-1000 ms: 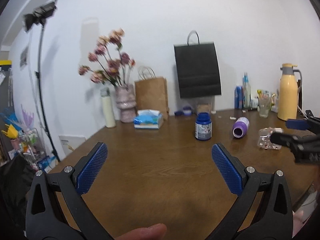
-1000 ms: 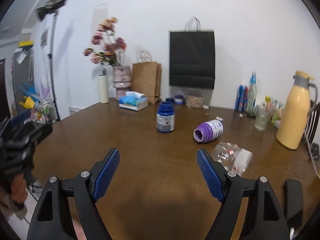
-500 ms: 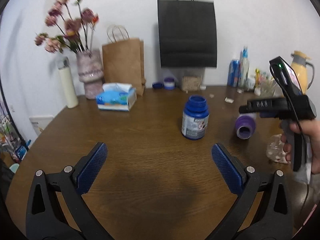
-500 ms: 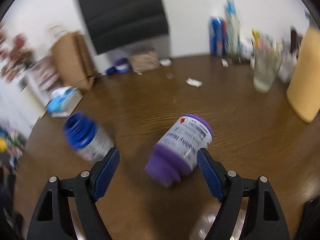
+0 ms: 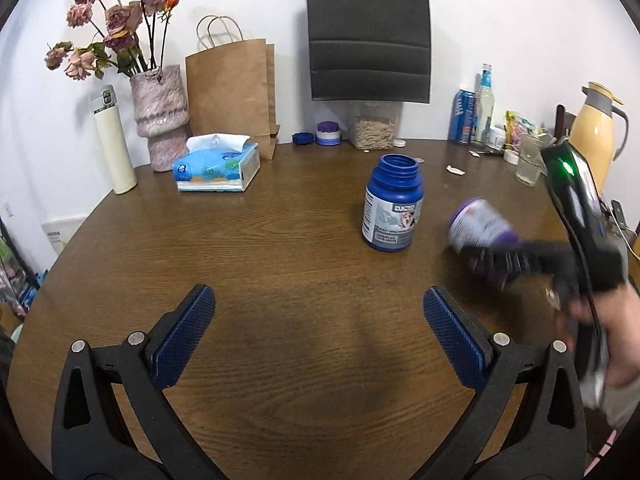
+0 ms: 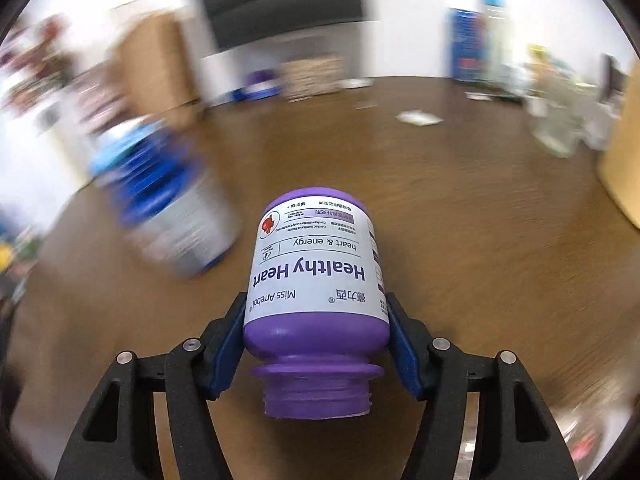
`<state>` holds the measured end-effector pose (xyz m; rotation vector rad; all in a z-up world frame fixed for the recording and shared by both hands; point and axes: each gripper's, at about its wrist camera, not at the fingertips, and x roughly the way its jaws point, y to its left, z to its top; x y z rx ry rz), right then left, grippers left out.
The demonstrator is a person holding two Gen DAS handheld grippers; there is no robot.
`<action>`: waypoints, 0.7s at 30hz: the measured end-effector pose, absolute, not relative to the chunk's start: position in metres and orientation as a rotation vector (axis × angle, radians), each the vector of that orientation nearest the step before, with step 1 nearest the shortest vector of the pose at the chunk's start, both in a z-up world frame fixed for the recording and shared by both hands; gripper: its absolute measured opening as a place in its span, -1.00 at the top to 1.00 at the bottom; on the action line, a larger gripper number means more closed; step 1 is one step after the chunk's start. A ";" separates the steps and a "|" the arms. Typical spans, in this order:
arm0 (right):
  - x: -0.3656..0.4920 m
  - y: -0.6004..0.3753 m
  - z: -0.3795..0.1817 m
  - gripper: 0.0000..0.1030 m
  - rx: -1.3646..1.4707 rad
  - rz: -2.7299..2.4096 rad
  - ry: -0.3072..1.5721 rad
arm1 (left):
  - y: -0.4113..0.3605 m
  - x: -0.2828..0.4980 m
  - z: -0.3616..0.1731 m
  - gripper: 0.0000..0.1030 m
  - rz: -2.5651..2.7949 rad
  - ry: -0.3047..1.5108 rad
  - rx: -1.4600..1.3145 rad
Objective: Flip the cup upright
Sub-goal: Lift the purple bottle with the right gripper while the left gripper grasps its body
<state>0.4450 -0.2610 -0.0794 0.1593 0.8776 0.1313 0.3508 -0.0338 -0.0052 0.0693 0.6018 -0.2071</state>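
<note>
The purple bottle (image 6: 316, 280) with a white "Healthy Heart" label sits between my right gripper's (image 6: 316, 332) blue pads, which are shut on its lower body. Its open threaded mouth points toward the camera and its base points away. In the left wrist view the purple bottle (image 5: 480, 228) is blurred, tilted above the table in the right gripper (image 5: 504, 260) at the right. My left gripper (image 5: 318, 336) is open and empty, low over the brown table (image 5: 280, 280).
An upright open blue bottle (image 5: 393, 208) stands just left of the purple one. A tissue box (image 5: 216, 164), vase (image 5: 160, 116), white flask (image 5: 114, 140), paper bags, a glass (image 5: 530, 160) and a yellow jug (image 5: 596, 132) line the back and right.
My right gripper has moved in and shut on the purple bottle, which lay on its side, and has lifted it. The left gripper has moved forward, still open.
</note>
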 end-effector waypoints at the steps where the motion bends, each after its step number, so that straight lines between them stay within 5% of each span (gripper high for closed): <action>1: 0.432 -0.251 -0.080 -0.33 0.139 0.192 0.872 | -0.032 0.348 -0.005 -1.00 -0.217 0.604 0.062; 13: 0.316 -0.165 -0.084 -0.33 -0.186 0.706 0.793 | -0.035 0.347 -0.022 -0.98 -0.368 0.750 -0.052; 15: 0.314 -0.168 -0.084 -0.34 -0.161 0.703 0.802 | -0.043 0.346 -0.028 -0.80 -0.377 0.783 -0.023; 17: 0.314 -0.174 -0.085 -0.44 -0.160 0.690 0.806 | -0.047 0.342 -0.030 -0.36 -0.402 0.805 -0.012; 18: 0.311 -0.177 -0.085 -0.59 -0.170 0.678 0.797 | -0.048 0.341 -0.030 -0.29 -0.402 0.812 -0.012; 21: 0.305 -0.189 -0.080 -0.60 -0.181 0.641 0.761 | -0.050 0.339 -0.030 -0.02 -0.381 0.824 0.007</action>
